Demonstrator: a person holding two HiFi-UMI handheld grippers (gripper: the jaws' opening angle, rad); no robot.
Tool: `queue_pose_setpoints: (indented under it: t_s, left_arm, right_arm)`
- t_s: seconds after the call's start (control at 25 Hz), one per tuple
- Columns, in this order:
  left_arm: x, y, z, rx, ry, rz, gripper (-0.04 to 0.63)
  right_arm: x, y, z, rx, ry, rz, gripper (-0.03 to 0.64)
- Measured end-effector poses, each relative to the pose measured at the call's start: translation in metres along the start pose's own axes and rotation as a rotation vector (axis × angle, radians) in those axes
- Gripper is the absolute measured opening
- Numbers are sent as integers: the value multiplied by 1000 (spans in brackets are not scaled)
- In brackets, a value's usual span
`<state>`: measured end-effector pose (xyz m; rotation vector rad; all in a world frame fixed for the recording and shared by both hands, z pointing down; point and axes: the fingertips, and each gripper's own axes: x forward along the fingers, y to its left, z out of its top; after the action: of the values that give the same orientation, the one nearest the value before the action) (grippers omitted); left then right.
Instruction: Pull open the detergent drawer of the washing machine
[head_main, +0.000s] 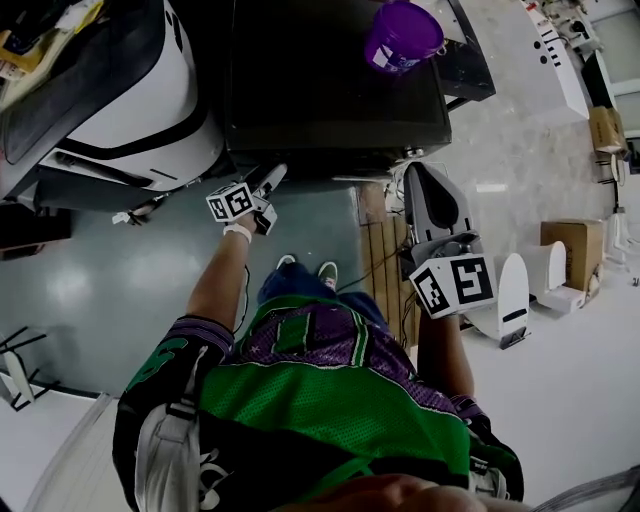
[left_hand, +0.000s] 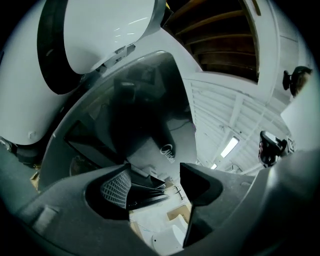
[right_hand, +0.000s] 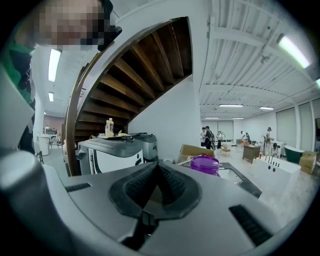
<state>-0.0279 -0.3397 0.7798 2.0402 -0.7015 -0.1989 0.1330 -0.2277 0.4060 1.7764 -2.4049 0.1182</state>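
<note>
Washer (head_main: 330, 90) ahead; L gripper (left_hand: 154, 174) apart, R gripper (right_hand: 157, 175) closed.

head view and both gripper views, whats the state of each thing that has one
washing machine, no drawer seen pulled out of its front
purple tub, upright on the machine's top
left gripper, open, nothing pinched, close to the machine's front
right gripper, shut, empty, apart from the machine
</note>
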Motion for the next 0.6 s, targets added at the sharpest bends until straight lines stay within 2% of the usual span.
queue_pose_setpoints:
  t_s: [0.2, 0.4, 0.6]
  left_arm:
    - [5, -2, 9, -20, -1, -48, 299]
    - [4, -7, 13, -86, -26, -90, 308]
    - [1, -11, 9, -106, -32, -91, 308]
  right_arm:
    - [-1, 9, -8, 10, 23, -11, 2]
    - [-2, 13, -10, 1, 30, -5, 2]
    - [-6, 16, -10, -13, 34, 12, 2]
